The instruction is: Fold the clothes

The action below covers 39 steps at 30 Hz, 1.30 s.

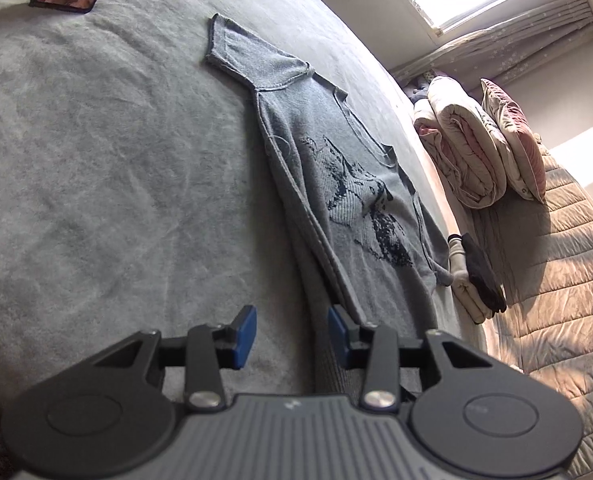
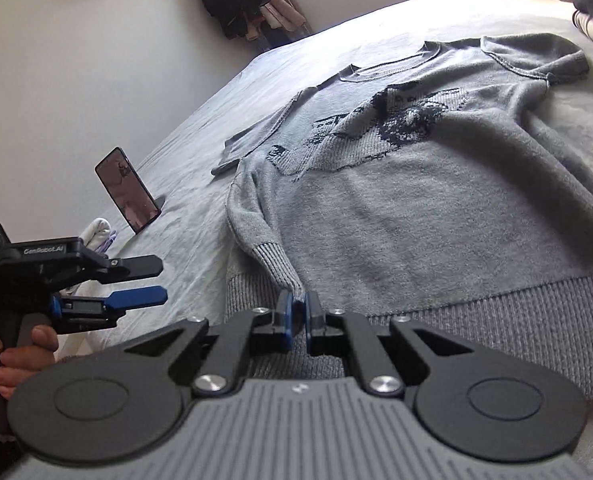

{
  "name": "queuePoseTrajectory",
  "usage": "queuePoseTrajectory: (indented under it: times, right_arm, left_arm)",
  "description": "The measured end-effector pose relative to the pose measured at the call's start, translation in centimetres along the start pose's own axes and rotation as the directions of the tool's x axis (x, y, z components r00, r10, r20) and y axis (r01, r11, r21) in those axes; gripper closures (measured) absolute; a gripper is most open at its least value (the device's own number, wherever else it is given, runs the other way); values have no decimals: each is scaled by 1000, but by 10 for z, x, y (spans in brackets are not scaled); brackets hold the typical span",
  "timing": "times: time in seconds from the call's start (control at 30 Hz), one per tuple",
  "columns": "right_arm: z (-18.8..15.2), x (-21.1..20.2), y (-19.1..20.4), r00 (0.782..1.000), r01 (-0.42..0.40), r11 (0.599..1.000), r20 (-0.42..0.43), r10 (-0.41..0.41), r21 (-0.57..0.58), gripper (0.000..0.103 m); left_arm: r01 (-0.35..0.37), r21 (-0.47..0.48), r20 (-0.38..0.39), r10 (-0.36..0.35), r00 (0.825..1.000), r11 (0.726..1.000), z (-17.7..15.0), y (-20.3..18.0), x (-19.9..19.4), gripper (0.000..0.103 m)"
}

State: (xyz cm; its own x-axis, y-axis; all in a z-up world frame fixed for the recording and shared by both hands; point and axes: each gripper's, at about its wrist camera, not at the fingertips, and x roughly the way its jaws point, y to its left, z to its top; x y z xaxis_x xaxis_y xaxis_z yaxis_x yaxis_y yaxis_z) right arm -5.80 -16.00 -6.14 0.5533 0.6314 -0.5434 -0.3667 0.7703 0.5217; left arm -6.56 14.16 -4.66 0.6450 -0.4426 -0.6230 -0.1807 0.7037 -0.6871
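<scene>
Lying flat on the grey bedspread (image 2: 184, 184), the grey knit sweater (image 2: 436, 216) has its sleeve cuff (image 2: 286, 276) pinched in the right gripper (image 2: 296, 318); the left gripper (image 1: 290, 330) hangs spread wide, empty, beside the hem.

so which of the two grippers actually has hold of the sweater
The right gripper: its blue pads are shut on the sweater cuff. The left gripper is open, pads apart with nothing between them.

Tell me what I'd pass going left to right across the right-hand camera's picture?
Left gripper, held in a hand → phone → right gripper pinching the sleeve cuff → grey sweater body.
</scene>
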Motion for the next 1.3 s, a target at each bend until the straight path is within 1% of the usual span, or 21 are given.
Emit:
queuePoseTrajectory:
  times: [0.1,0.17,0.2,0.27,0.33,0.43,0.5,0.57,0.6,0.67,0.7,0.73,0.8,0.83,0.9,0.93,1.03,1.17,1.3]
  right_arm:
    - [1,-3,3,998,-55,998,-3,55,22,96]
    - [2,-4,8,995,-98,995,-5,98,28,96]
    - [2,-4,10,993,-114,993,-8,115,30,96]
    - [3,-4,15,989,-146,989,-16,147,34,96]
    - [4,-6,16,985,-173,984,-18,174,46,96]
    - [6,-9,17,974,-223,972,-19,226,77,96]
    - [8,-10,20,969,-243,967,-23,246,82,96]
    - [10,-10,22,964,-262,961,-26,265,86,96]
    - [11,-10,24,961,-271,959,-27,274,88,96]
    - [13,-9,31,958,-280,957,-36,283,75,96]
    - [14,-8,34,957,-284,956,-41,287,67,96]
    - [15,-7,37,956,-288,956,-46,291,60,95]
    - [15,-5,44,952,-298,953,-65,301,47,95]
    - [15,-4,48,949,-302,952,-75,305,40,95]
    - [15,2,58,945,-311,950,-104,311,17,95]
    - [14,6,62,942,-317,949,-115,316,9,95]
    - [11,22,75,927,-347,938,-154,343,-1,95]
    - [3,46,90,911,-367,930,-210,355,-20,95]
    - [-6,69,97,904,-356,934,-267,333,-40,95]
  left_arm:
    - [9,-6,10,-9,1000,1000,11,-4,17,63]
    - [-5,-28,21,5,1000,1000,17,-1,28,64]
    - [-10,-45,23,11,1000,999,19,2,33,66]
    - [19,-102,28,-16,999,995,21,11,37,74]
    - [62,-165,35,-57,998,984,23,22,40,74]
    - [126,-258,50,-117,992,958,25,38,44,74]
    - [174,-316,62,-163,985,933,26,48,47,74]
    - [251,-364,76,-240,968,897,29,53,53,74]
    - [272,-378,85,-259,962,885,30,55,54,74]
    - [261,-376,106,-238,965,889,31,55,51,75]
    - [255,-375,117,-227,967,891,31,55,50,91]
    - [249,-374,127,-217,968,894,32,55,48,100]
    - [238,-372,148,-195,969,897,33,54,46,100]
    - [225,-357,159,-178,971,907,34,53,42,100]
    - [172,-288,178,-124,976,942,38,47,28,100]
    - [145,-256,184,-99,978,956,42,46,23,100]
    - [61,-162,207,-27,978,985,51,42,6,101]
    - [-34,-86,203,51,978,996,58,44,-2,101]
    - [-114,-40,171,119,978,993,58,51,7,100]
